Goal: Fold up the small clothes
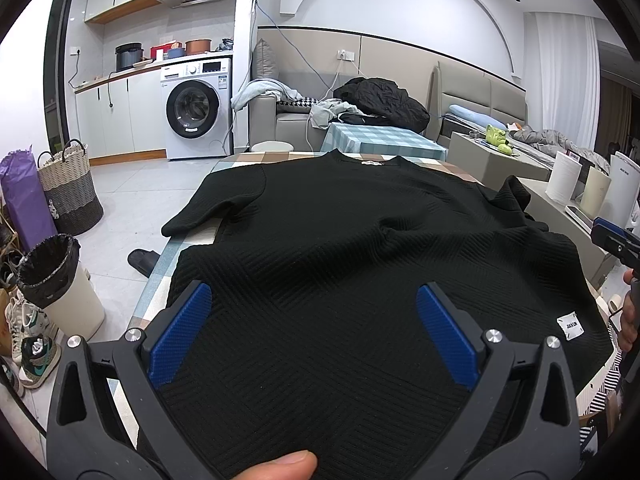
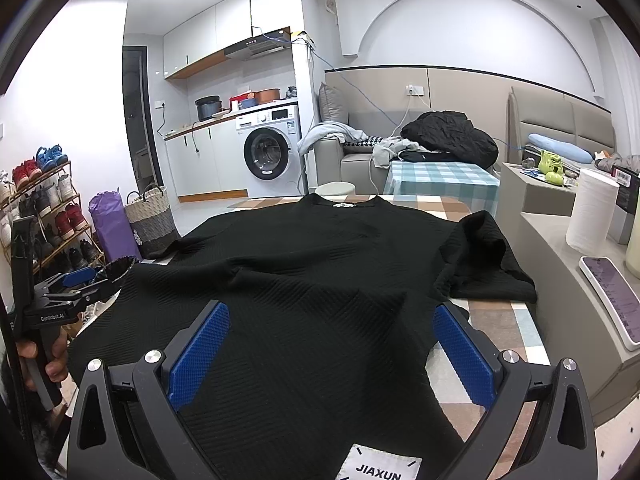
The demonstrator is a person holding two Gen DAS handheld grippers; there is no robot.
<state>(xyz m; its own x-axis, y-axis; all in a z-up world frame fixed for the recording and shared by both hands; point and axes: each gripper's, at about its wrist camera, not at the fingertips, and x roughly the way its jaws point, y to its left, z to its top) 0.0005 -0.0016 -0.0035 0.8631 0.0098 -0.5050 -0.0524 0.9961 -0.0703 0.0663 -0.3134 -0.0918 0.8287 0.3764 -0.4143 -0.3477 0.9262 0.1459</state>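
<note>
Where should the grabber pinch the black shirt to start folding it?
Probably the bunched right sleeve. The black shirt lies flat on the checked table, neck away, so flat cloth is hard to pinch, but that sleeve is crumpled up in a ridge. The right gripper, open now, could come from the near right side and pinch its outer edge.

We hold our left gripper [image 1: 314, 312] level, jaws spread wide, a thumb [image 1: 280, 466] at six o'clock. Our right gripper [image 2: 332, 332] gapes equally, its partner held at nine o'clock by a hand [image 2: 48, 360].
</note>
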